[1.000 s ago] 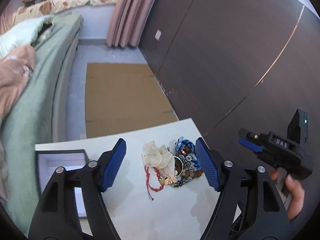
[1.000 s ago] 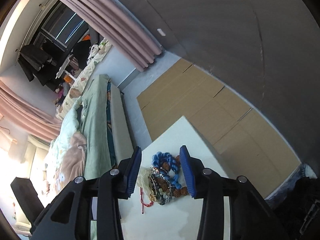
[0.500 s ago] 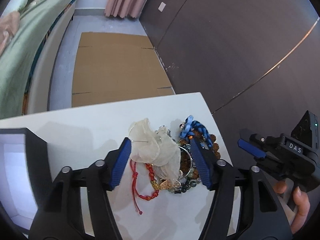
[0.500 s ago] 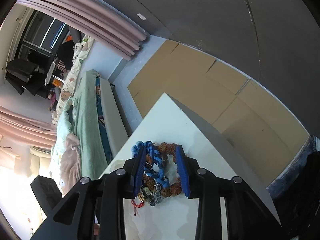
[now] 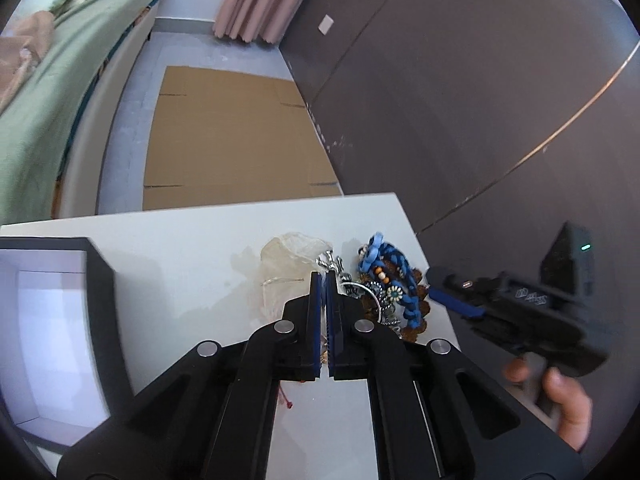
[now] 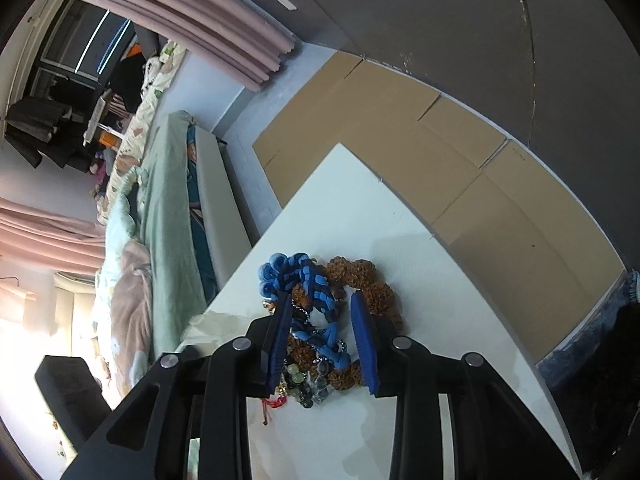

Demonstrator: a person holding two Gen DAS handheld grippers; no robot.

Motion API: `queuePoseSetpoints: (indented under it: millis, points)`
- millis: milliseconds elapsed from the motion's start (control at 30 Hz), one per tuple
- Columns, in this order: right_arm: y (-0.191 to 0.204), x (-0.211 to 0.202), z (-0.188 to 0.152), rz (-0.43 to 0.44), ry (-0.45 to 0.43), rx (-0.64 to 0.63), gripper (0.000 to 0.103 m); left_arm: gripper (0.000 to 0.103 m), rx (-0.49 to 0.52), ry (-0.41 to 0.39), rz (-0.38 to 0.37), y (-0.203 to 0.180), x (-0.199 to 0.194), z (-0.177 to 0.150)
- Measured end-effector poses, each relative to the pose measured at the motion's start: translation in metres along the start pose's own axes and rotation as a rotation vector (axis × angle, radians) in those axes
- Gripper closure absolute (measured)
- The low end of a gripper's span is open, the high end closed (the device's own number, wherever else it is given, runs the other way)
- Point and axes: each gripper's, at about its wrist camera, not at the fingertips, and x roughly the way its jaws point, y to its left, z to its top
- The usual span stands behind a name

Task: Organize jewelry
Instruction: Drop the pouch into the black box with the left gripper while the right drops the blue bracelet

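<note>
Left gripper (image 5: pixel 324 280) with fingers (image 5: pixel 316 308) pressed together over the white bench (image 5: pixel 180 252), sheer pouch (image 5: pixel 288 264) just beyond the fingers, blue braided bracelet (image 5: pixel 400 280) among tangled jewelry beside them, open dark box (image 5: pixel 100 280) at far side, right gripper (image 5: pixel 456 306) in a hand (image 5: pixel 564 404) opposite.

Jewelry pile (image 5: pixel 384 292) lies on table (image 5: pixel 180 248), right of open box (image 5: pixel 52 320).

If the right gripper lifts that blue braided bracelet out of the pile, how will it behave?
The blue braided bracelet looks like soft cord, so probably floppy and light. It lies tangled with the brown bead bracelet and a chain, so neighbours may drag along. The right gripper straddles it.
</note>
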Motion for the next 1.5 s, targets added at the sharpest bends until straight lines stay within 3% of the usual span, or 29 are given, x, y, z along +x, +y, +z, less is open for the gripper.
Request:
queuePoseSetpoints:
  millis: [133,200,233,367,800,1100,1133,1167,1200,1267,1500]
  points:
    - [-0.006,0.014,0.000,-0.002,0.037,0.011,0.075,0.100,-0.016,-0.046,-0.004,0.007,-0.024,0.004]
    - [-0.005,0.016,-0.001,-0.007,0.031,0.015,0.083,0.100,-0.017,-0.069,0.000,0.010,-0.037,0.004]
    - [-0.004,0.015,-0.002,0.005,0.026,0.013,0.093,0.100,-0.019,-0.080,0.001,0.011,-0.044,0.003]
    - [0.005,0.002,-0.005,0.039,-0.021,-0.010,0.097,0.100,-0.024,-0.129,0.009,0.017,-0.074,0.002]
    - [0.057,-0.038,-0.027,0.211,-0.134,-0.121,0.098,0.100,-0.092,-0.249,0.009,0.056,-0.149,-0.015]
    - [0.089,-0.040,-0.045,0.275,-0.146,-0.202,0.098,0.098,-0.118,-0.227,0.011,0.087,-0.154,-0.015]
    - [0.094,-0.039,-0.047,0.284,-0.144,-0.218,0.098,0.083,-0.128,-0.223,0.013,0.090,-0.155,-0.015]
    - [0.097,-0.039,-0.051,0.291,-0.140,-0.229,0.098,0.049,-0.148,-0.224,0.021,0.096,-0.157,-0.015]
    - [0.100,-0.038,-0.053,0.299,-0.136,-0.241,0.098,0.036,-0.157,-0.238,0.026,0.099,-0.161,-0.016]
    - [0.109,-0.035,-0.059,0.314,-0.126,-0.263,0.098,0.030,-0.152,-0.289,0.036,0.105,-0.174,-0.017]
    - [0.137,-0.023,-0.080,0.403,-0.064,-0.318,0.098,0.020,-0.177,-0.309,0.090,0.125,-0.192,-0.016]
